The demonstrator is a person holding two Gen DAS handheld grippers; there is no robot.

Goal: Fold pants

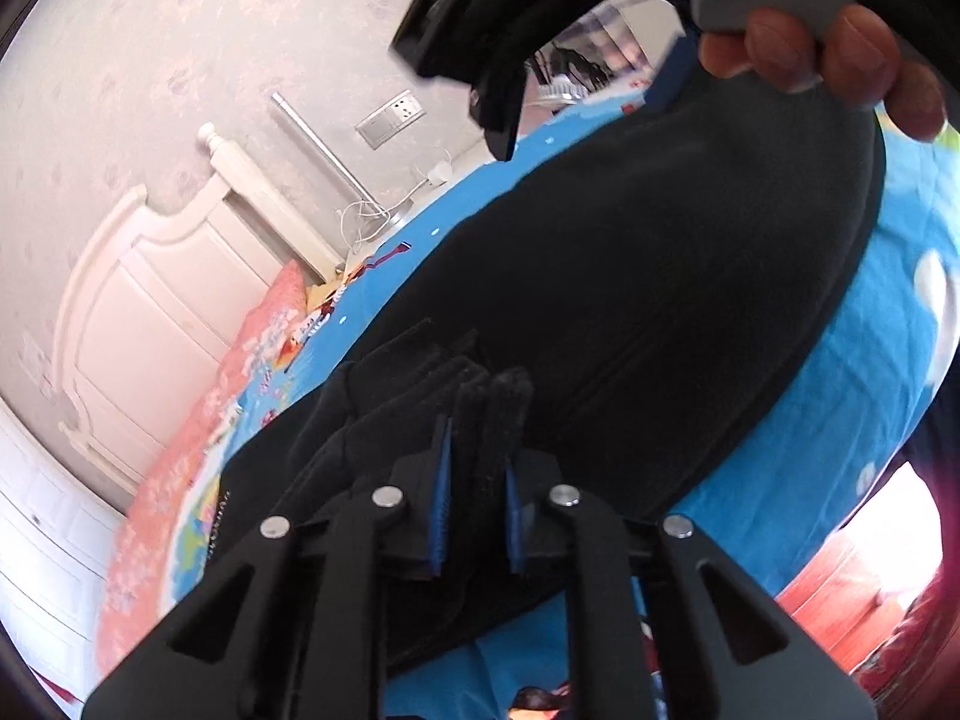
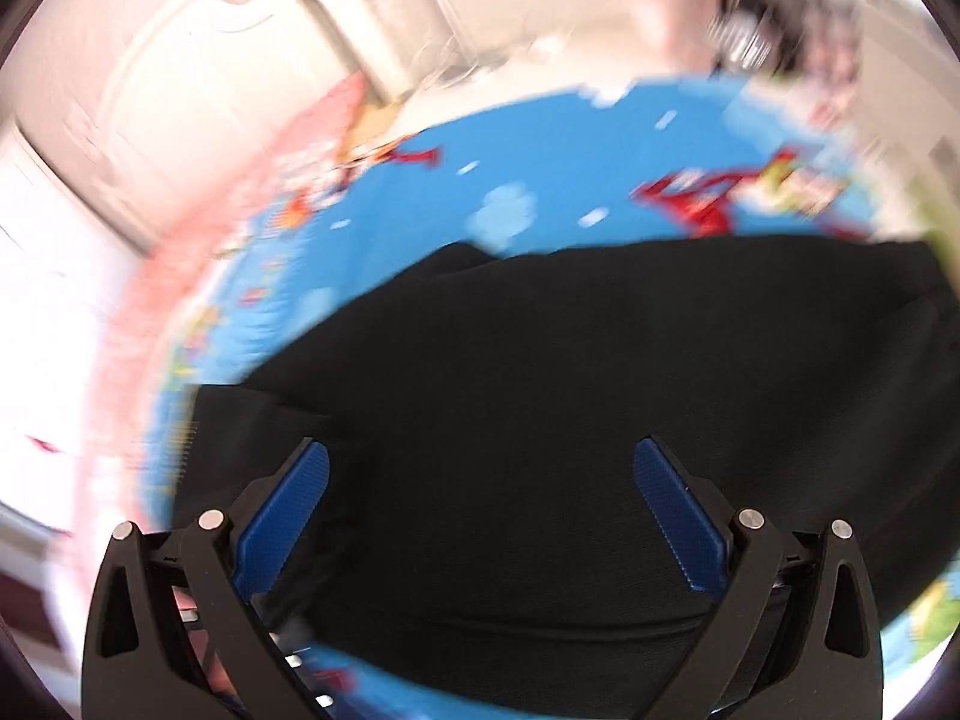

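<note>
Bedroom walls in pale patterned paper close off the upper left of the left wrist view, with a white carved headboard below them and a bed under a bright blue cartoon-print sheet filling the rest.

On that sheet lie the black soft-knit pants, a broad dark mass whose long axis in the left wrist view runs from the lower left of the frame up to the upper right. At the lower left end a bunched edge of the cloth stands up between the blue pads of the left gripper, whose jaws are nearly together and pinching it; so this gripper holds the near end of the garment. The far end reaches toward the person's hand at the upper right, which carries the other tool.

In the blurred right wrist view the pants spread across the lower half of the frame, directly ahead of and beneath the right gripper. Its jaws stand wide, with cloth behind them but nothing pressed between the pads. I judge it the free one, needing to come down onto the fabric before any fold.

No brand or label shows on the pants. A grey wall socket plate carries no writing I can read, and the sheet's print is too smeared to read.
</note>
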